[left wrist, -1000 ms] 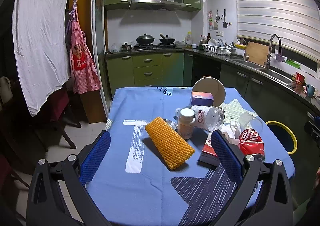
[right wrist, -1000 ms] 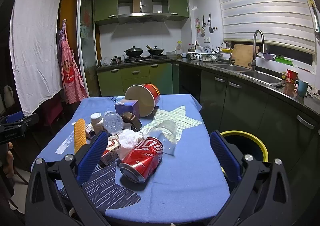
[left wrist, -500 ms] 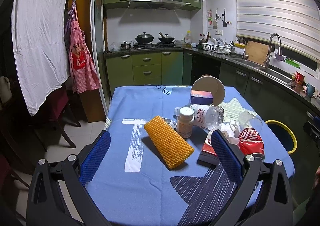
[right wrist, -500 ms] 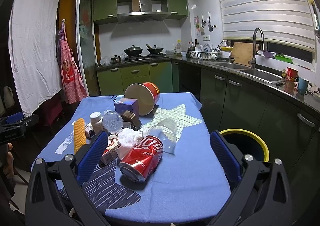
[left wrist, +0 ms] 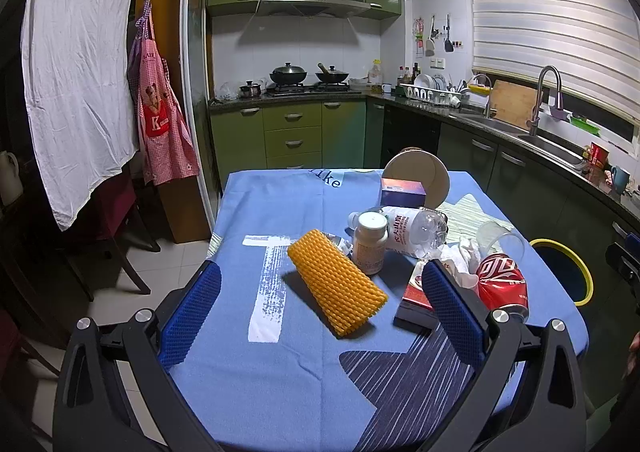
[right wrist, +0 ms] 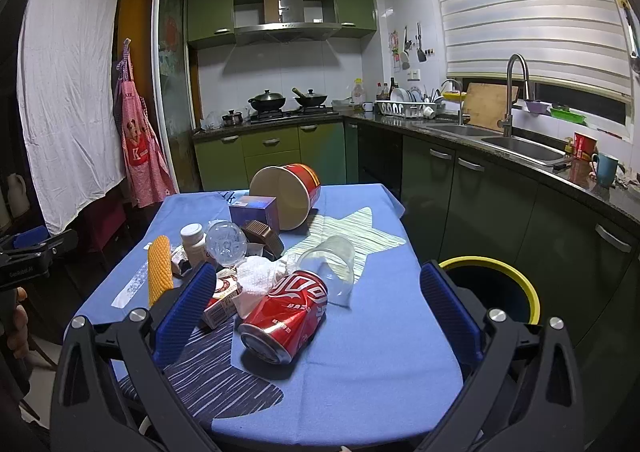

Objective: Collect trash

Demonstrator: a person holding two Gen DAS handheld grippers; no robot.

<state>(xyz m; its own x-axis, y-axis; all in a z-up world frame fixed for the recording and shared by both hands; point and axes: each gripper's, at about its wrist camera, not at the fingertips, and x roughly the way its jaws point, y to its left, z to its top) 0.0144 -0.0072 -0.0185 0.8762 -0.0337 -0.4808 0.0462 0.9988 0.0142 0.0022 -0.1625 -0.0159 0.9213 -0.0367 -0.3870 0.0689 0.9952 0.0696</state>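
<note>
Trash lies piled on a blue-clothed table (left wrist: pixel 280 372): a yellow ribbed roll (left wrist: pixel 336 286), a white pill bottle (left wrist: pixel 370 242), a clear plastic bottle (left wrist: pixel 412 230) on its side, a red soda can (right wrist: pixel 286 314), a clear cup (right wrist: pixel 332 266), crumpled white tissue (right wrist: pixel 258 272), a small red-and-white box (right wrist: pixel 220 298), a purple box (right wrist: pixel 254 210) and a round tub (right wrist: pixel 286 194) on its side. A bin with a yellow rim (right wrist: pixel 492 286) stands by the table's right edge. My left gripper (left wrist: pixel 320 308) hovers open before the yellow roll. My right gripper (right wrist: pixel 316 308) is open, with the can lying between its fingers' line.
Green kitchen cabinets (right wrist: pixel 272 152) and a dark counter with a sink (right wrist: pixel 516 144) run along the back and right. A white sheet (left wrist: pixel 80 72) and a pink apron (left wrist: pixel 160 124) hang at the left. A dark chair (left wrist: pixel 116 236) stands left of the table.
Both views have shifted only slightly; the grippers stay open and nothing on the table has moved.
</note>
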